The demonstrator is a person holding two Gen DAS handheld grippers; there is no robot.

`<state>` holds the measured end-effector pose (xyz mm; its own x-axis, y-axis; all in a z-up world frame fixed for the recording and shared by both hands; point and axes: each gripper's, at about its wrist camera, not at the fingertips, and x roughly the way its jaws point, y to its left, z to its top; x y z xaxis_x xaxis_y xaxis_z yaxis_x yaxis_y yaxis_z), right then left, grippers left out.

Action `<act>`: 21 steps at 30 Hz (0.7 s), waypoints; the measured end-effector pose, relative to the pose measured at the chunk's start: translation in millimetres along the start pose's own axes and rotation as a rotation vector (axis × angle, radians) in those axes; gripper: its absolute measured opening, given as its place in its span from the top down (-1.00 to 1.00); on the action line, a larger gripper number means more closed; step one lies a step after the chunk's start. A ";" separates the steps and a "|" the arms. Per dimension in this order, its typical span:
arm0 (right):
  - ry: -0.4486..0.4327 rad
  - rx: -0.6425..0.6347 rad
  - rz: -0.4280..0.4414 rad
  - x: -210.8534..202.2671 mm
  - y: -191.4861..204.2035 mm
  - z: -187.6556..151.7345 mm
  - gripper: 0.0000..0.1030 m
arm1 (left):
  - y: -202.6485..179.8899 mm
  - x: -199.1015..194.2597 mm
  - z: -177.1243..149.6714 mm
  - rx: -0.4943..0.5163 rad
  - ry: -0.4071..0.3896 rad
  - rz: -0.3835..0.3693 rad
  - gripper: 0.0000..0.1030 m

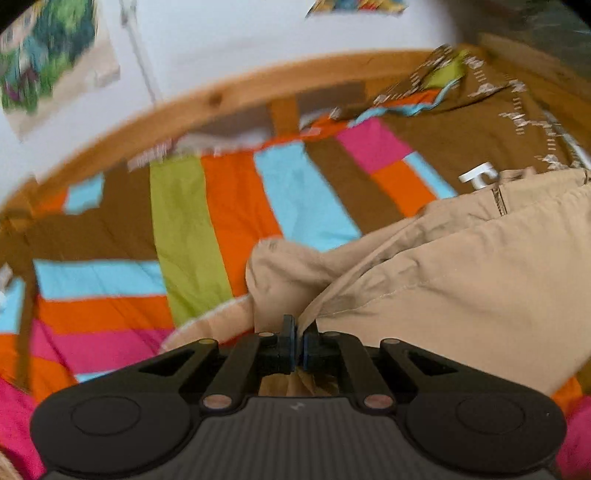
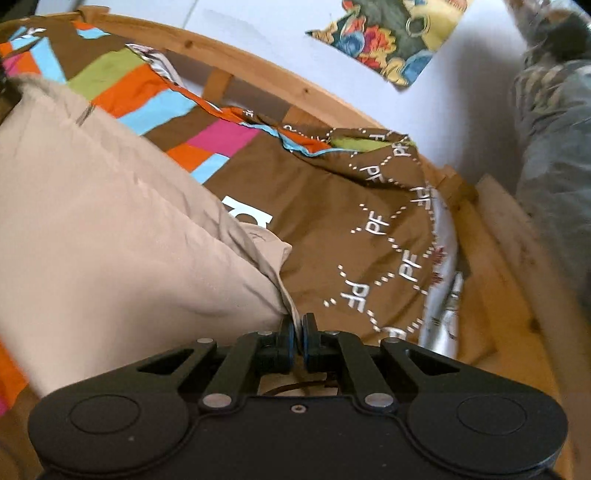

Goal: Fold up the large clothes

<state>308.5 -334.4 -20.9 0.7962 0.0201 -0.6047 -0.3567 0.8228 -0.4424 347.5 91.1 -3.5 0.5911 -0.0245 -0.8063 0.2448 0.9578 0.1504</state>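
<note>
A large beige garment point(image 1: 461, 269) with a brass zip lies spread over a bed with a striped cover. My left gripper point(image 1: 299, 332) is shut on a bunched edge of it, and the cloth stretches away to the right from the pads. In the right wrist view the same beige garment point(image 2: 110, 240) fills the left half. There my right gripper point(image 2: 298, 325) is shut on a thin corner of the cloth, which rises to the left from the fingertips.
The bed cover point(image 1: 229, 206) has orange, blue, green, pink and brown stripes, with a brown part printed with white letters point(image 2: 351, 221). A curved wooden bed rail point(image 1: 221, 96) runs behind it, below a white wall with posters point(image 2: 399, 33). Grey patterned cloth point(image 2: 554, 147) hangs at far right.
</note>
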 end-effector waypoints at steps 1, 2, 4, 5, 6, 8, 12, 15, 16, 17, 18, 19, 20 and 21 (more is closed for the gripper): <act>0.001 0.013 0.005 10.9 0.7 1.8 0.91 | 3.9 12.1 -1.7 -0.023 0.021 -0.003 0.92; -0.001 0.031 0.014 22.0 1.5 3.0 0.90 | 7.1 23.9 -4.2 -0.046 0.045 -0.004 0.92; 0.001 0.062 0.025 43.0 5.4 3.4 0.89 | 10.3 40.7 -10.5 -0.080 0.085 -0.006 0.90; 0.003 0.075 0.028 50.2 5.8 3.0 0.89 | 11.0 46.9 -14.2 -0.095 0.103 -0.003 0.88; 0.004 0.096 0.031 56.1 7.1 0.9 0.83 | 11.6 49.7 -17.5 -0.112 0.114 0.006 0.76; -0.014 0.159 0.044 61.0 4.0 -4.1 0.58 | 15.6 47.9 -21.2 -0.171 0.102 0.022 0.38; -0.137 0.311 0.092 36.2 -17.2 -22.5 -0.62 | 36.7 20.3 -35.9 -0.361 -0.006 0.011 -0.82; -0.180 0.423 0.099 10.7 -34.5 -40.9 -0.66 | 58.2 -6.6 -58.5 -0.501 -0.093 -0.055 -0.94; -0.179 0.468 0.094 2.6 -38.4 -47.9 -0.69 | 63.2 -17.5 -69.1 -0.541 -0.134 -0.066 -0.99; -0.176 0.521 0.090 -7.3 -41.3 -57.8 -0.75 | 66.4 -27.2 -77.8 -0.567 -0.171 -0.072 -0.98; -0.171 0.558 0.091 -14.9 -41.0 -66.5 -0.81 | 69.1 -36.0 -88.2 -0.584 -0.205 -0.081 -0.98; -0.161 0.590 0.102 -22.2 -39.3 -76.2 -0.82 | 67.6 -44.9 -101.5 -0.579 -0.226 -0.093 -0.98; -0.145 0.609 0.111 -27.1 -36.7 -84.0 -0.82 | 65.8 -50.6 -109.3 -0.557 -0.233 -0.100 -0.98; -0.116 0.619 0.115 -28.2 -34.3 -87.8 -0.81 | 58.9 -55.7 -119.8 -0.517 -0.231 -0.093 -0.98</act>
<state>255.4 -413.1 -46.8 0.8299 0.1608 -0.5343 -0.1224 0.9867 0.1069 236.9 183.2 -18.3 0.7520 -0.1213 -0.6480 -0.0700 0.9627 -0.2614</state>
